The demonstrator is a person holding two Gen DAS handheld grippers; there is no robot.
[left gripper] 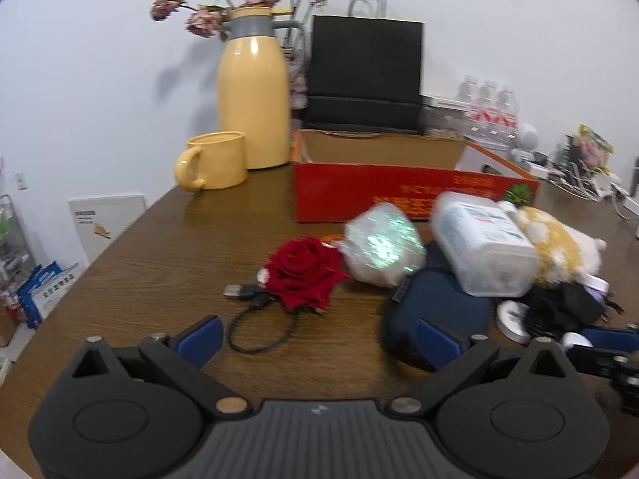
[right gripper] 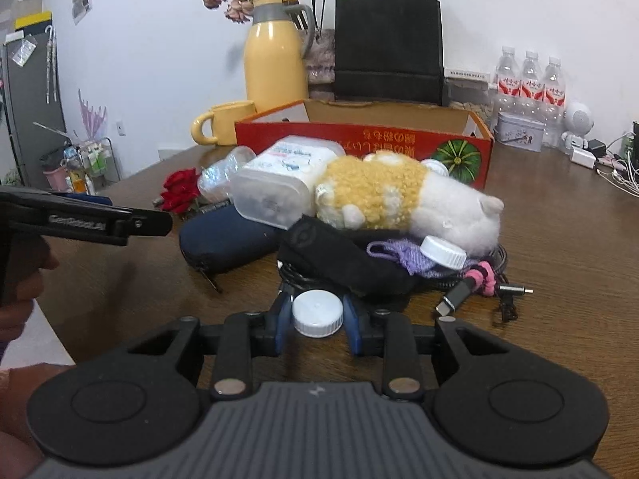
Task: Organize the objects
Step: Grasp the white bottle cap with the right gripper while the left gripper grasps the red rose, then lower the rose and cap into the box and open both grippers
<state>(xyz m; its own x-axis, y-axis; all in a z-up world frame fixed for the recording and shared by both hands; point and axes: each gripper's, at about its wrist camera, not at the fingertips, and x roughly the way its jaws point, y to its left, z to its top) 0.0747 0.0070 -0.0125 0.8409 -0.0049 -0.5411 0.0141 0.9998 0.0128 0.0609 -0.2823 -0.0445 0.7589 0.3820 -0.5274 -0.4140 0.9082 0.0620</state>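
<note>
One red cardboard box (right gripper: 359, 139) stands open at the desk's (right gripper: 559, 219) back, contents hidden | my right tongs (right gripper: 317, 317) clamp a white cap (right gripper: 318, 313) | my left tongs (left gripper: 319, 337) gape wide near a red rose (left gripper: 301, 273) | plush toy (right gripper: 399, 195), plastic tub (right gripper: 279, 183), navy pouch (right gripper: 223, 239) piled before the box | yellow jug (right gripper: 273, 68), mug (right gripper: 227, 121) against white wall.

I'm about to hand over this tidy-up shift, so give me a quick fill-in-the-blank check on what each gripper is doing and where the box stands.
1. The right gripper is shut on a small white ____.
2. The left gripper has its jaws ____ and holds nothing.
3. The yellow mug stands in front of the tall yellow ____.
4. The plush toy lies in front of the open ____ cardboard box.

Missing words: jar; open; jug; red
</note>
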